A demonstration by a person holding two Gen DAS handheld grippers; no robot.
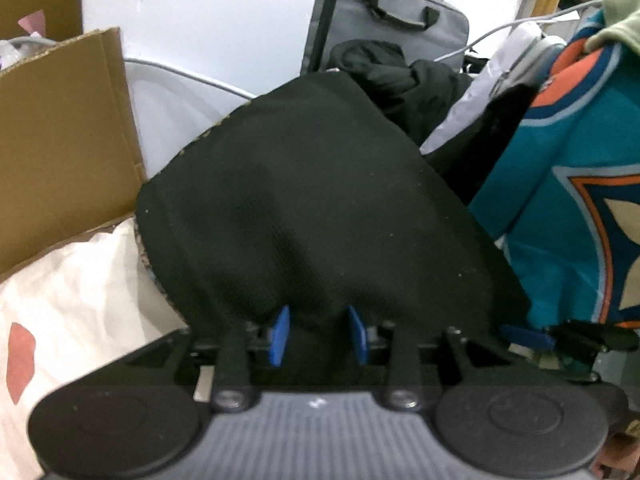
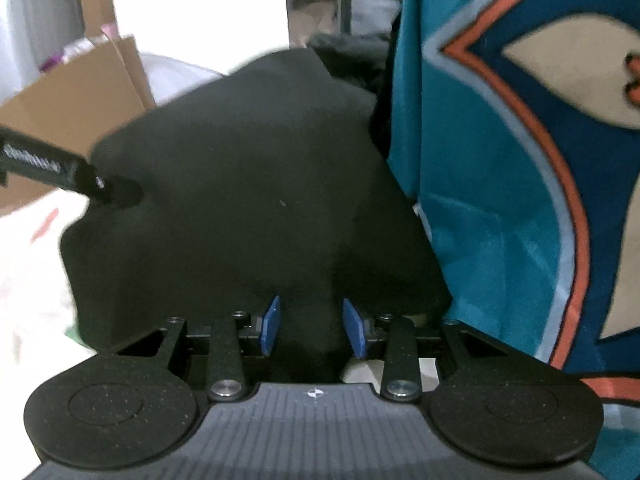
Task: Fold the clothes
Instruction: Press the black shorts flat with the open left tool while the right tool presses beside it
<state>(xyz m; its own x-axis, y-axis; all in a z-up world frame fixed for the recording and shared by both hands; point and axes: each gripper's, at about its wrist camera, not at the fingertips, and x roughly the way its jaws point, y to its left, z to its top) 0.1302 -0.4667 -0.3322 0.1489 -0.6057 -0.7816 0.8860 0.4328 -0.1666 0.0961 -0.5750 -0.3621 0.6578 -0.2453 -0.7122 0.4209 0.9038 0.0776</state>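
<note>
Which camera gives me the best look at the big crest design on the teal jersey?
The right wrist view. There the teal jersey with the orange, navy and cream crest fills the right half of the frame, its outlines large and mostly unobstructed. The left wrist view shows the same jersey only at the right edge, with the crest cropped.

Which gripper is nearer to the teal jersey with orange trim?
Right. The right gripper, shut on the black knitted garment, is beside the teal jersey; the left gripper grips that garment farther left.

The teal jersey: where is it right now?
The teal jersey hangs on the right of both wrist views, just beside the black garment.
</note>
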